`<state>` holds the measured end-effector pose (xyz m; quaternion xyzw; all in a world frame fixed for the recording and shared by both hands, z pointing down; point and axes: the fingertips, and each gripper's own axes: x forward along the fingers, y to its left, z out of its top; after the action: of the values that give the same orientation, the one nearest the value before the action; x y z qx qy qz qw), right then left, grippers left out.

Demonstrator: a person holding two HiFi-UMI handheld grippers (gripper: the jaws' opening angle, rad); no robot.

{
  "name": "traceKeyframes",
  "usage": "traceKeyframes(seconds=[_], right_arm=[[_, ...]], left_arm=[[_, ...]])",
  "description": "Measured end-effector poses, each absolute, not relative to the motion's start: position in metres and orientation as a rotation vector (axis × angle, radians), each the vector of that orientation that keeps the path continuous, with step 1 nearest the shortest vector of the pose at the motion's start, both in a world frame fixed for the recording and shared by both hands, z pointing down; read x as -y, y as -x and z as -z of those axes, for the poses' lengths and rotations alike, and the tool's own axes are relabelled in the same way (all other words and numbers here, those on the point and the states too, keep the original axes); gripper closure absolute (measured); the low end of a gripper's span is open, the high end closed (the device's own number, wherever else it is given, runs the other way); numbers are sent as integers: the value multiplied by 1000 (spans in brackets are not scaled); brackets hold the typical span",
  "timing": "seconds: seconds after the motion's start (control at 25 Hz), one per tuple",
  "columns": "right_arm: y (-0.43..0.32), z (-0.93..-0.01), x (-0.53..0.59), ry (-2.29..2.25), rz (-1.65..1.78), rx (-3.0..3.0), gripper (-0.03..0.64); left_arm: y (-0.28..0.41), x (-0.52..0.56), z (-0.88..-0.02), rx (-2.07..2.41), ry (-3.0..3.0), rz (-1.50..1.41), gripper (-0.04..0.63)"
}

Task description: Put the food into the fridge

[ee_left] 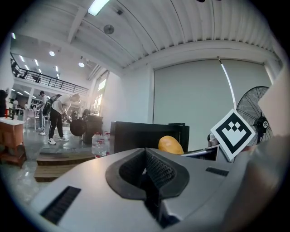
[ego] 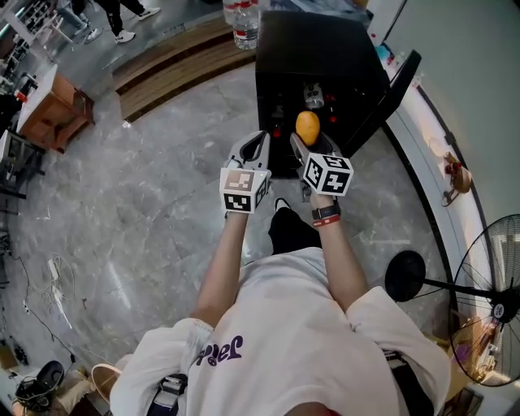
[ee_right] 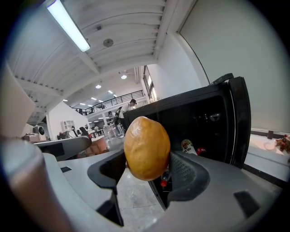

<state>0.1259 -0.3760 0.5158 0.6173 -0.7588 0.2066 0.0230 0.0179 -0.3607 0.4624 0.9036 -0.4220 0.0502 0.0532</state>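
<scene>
My right gripper is shut on a yellow-orange, egg-shaped fruit, held just in front of the small black fridge. The fridge door stands open to the right. In the right gripper view the fruit sits upright between the two dark pads of the right gripper, with the fridge's dark inside behind it. A can and a bottle stand inside. My left gripper is beside it on the left, shut and holding nothing. From that view I see the fruit too.
Water bottles stand on a low wooden platform left of the fridge. A wooden table is at the far left. A standing fan with a round base stands at the right beside a white ledge.
</scene>
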Motion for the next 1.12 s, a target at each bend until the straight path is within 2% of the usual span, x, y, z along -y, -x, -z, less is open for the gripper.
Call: traceKeyframes(seconds=[1.12], right_arm=[[-140,-628,469,-1839,-623,2246,307]], left_arm=[[-35,432,-524,1263,-2728,-112,578]])
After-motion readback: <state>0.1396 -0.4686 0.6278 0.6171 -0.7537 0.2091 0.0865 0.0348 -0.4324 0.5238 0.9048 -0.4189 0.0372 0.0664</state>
